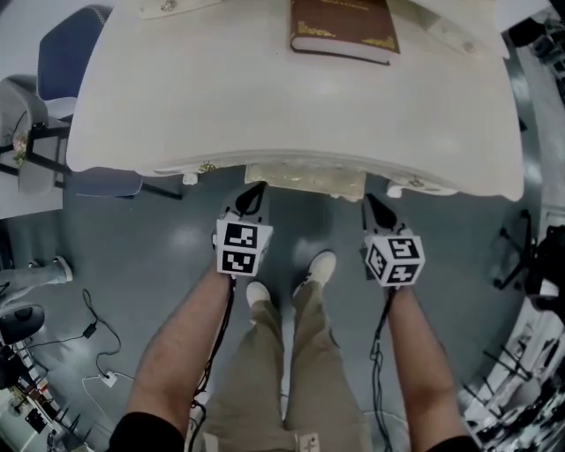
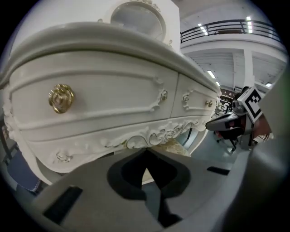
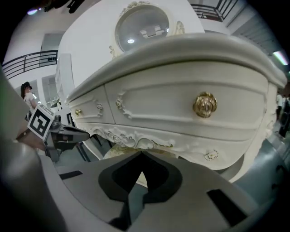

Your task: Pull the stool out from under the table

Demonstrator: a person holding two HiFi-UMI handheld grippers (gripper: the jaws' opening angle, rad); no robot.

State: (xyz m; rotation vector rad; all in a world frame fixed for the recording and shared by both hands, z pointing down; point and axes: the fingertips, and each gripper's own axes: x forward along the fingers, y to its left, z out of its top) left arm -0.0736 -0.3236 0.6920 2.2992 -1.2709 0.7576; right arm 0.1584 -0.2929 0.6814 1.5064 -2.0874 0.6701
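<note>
Grey floor of an open hall, seen from above, with a cable [image 1: 97, 331] trailing at lower left and a blue chair [image 1: 62, 48] at upper left. A white carved table [image 1: 265, 115] fills the upper half of the head view. A brown book [image 1: 344, 26] lies on its top near the far edge.

The stool [image 1: 305, 177] is tucked under the table's front edge at centre, and only a strip of its pale patterned seat shows below the carved apron. Both gripper views show the same cushion just beyond the jaw tips, under the scrollwork.

The left gripper [image 1: 254, 190] and right gripper [image 1: 371, 201] are held side by side in front of the table, one to each side of the stool, pointing forward and downward. Neither touches the stool or the table.

In the left gripper view the jaws are clenched tip to tip with nothing between them. A gold drawer knob [image 2: 61, 97] is at left and an oval mirror [image 2: 136, 18] rises above the tabletop. In the right gripper view the jaws are likewise pressed together and empty — a matching knob [image 3: 205, 105] is at right.

The person's shoes [image 1: 322, 265] stand on the floor between the two forearms.
</note>
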